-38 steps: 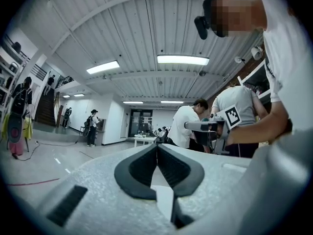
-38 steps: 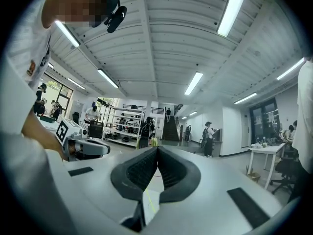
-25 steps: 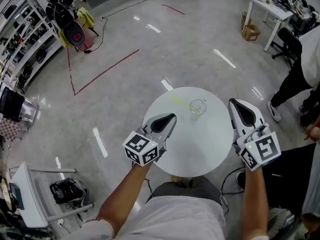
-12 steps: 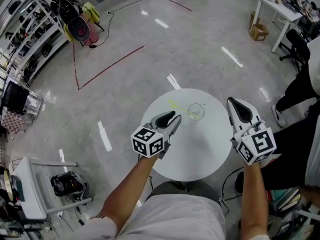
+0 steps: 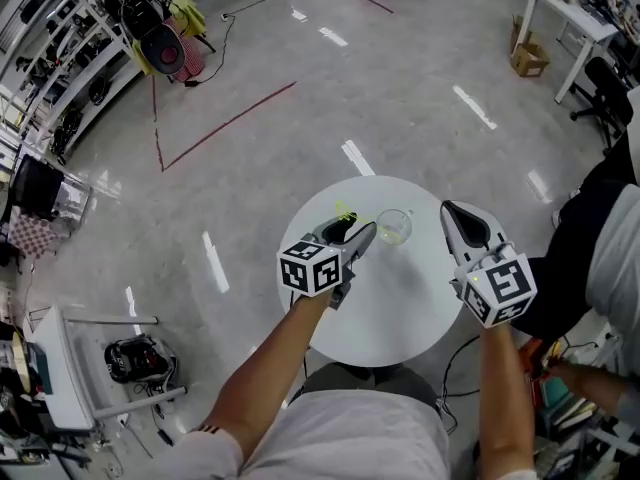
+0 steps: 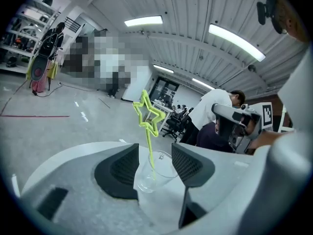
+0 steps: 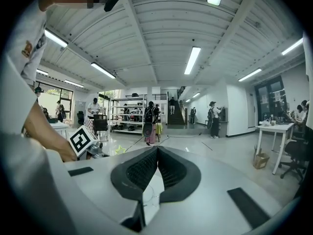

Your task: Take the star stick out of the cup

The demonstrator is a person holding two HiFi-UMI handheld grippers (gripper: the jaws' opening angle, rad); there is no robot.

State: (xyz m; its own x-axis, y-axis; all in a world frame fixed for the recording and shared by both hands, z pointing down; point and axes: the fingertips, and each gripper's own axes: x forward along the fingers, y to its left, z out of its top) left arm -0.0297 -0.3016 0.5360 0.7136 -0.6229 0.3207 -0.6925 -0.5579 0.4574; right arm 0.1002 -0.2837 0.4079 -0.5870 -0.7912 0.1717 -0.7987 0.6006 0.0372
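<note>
L gripper moved up to cup w/ stick, jaws opening, nothing between; R gripper jaws pressed together.

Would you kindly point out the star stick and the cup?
star stick (image 6: 149,141), left gripper view, on its stem above the rim.
cup (image 6: 163,172), left gripper view, on its clear wall.

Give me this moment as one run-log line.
left tool: jaws opening, nothing gripped | star stick: in cup | cup: on table | right tool: shut, empty
</note>
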